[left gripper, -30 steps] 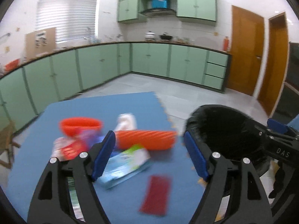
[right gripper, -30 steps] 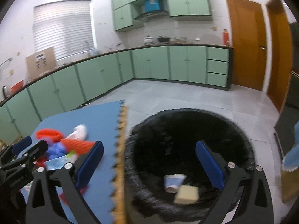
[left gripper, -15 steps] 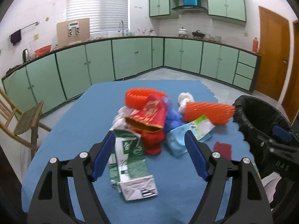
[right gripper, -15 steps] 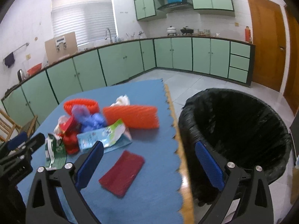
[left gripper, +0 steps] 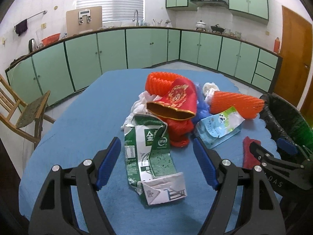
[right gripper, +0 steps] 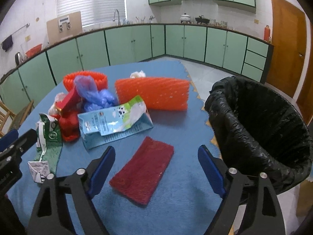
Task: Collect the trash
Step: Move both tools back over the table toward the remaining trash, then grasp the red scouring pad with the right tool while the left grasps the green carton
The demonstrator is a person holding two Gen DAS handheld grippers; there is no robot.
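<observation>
Right wrist view: right gripper [right gripper: 156, 163] spread, jaws just narrowing over the red cloth [right gripper: 143, 171], not gripping. Left gripper [left gripper: 156, 158] spread over the green carton [left gripper: 150, 152]. Whole pile left; bin [right gripper: 260, 129] beside the table.

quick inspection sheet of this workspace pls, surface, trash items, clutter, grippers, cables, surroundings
surface: blue mat covers the tabletop.
job's things: flattened green carton, light blue carton, dark red pad, two orange foam nets and, red pouch, blue plastic bag and white tissue lie on the mat; black-lined bin stands off its right edge.
clutter: nothing seen beyond the trash.
grippers: left gripper open over the green carton; right gripper open over the red pad, jaws just been closing, pads not touching.
cables: nothing seen.
surroundings: green cabinets, wooden chair, wooden door.
</observation>
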